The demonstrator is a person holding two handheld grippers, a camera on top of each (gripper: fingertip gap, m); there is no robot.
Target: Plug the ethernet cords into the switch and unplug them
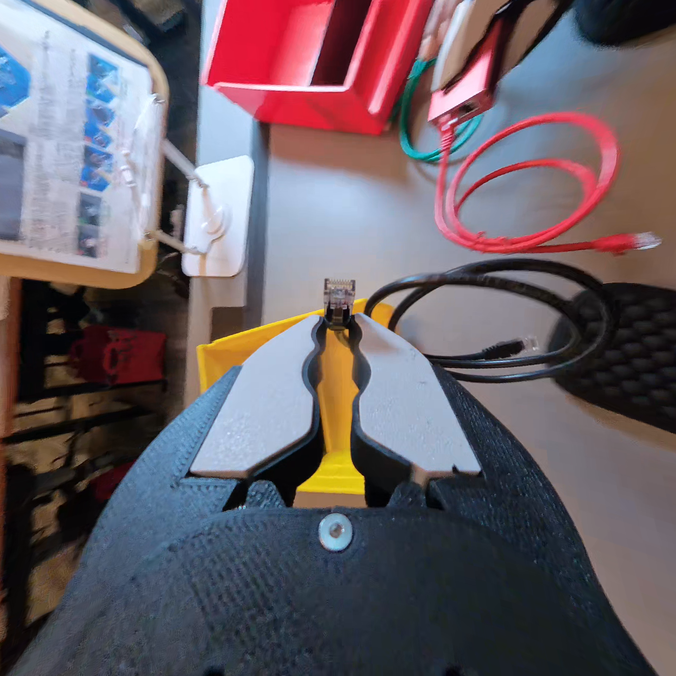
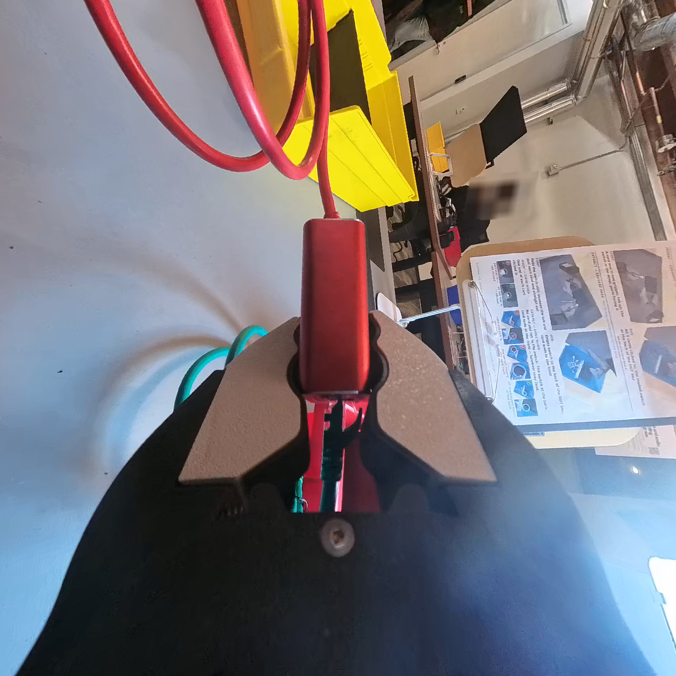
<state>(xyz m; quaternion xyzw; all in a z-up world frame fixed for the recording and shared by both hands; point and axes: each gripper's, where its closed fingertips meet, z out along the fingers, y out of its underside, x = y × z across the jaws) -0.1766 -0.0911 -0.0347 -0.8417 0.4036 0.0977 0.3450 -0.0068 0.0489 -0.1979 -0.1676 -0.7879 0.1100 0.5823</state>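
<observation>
My left gripper (image 1: 339, 319) is shut on the clear plug (image 1: 339, 294) of the black ethernet cord (image 1: 512, 281), whose coil lies on the table to the right with its other plug (image 1: 526, 344) free. My right gripper (image 2: 334, 322) is shut on the red switch (image 2: 334, 303), held upright; it also shows far off in the left wrist view (image 1: 462, 98). A red cord (image 2: 234, 109) is plugged into the switch's far end and loops on the table (image 1: 530, 183), its other plug (image 1: 647, 241) loose. A green cord (image 2: 331, 472) is plugged into the near end (image 1: 413, 142).
A red box (image 1: 292, 73) stands at the far side of the table. A yellow bin (image 1: 256, 347) sits under my left gripper, also in the right wrist view (image 2: 365, 146). A black mesh object (image 1: 629, 351) lies right. An instruction sheet on a stand (image 2: 570, 329) is beside the table. About 30 centimeters separates my left fingertips from my right. The black mesh object (image 1: 629, 351) is about equally far from each gripper, around 30 centimeters.
</observation>
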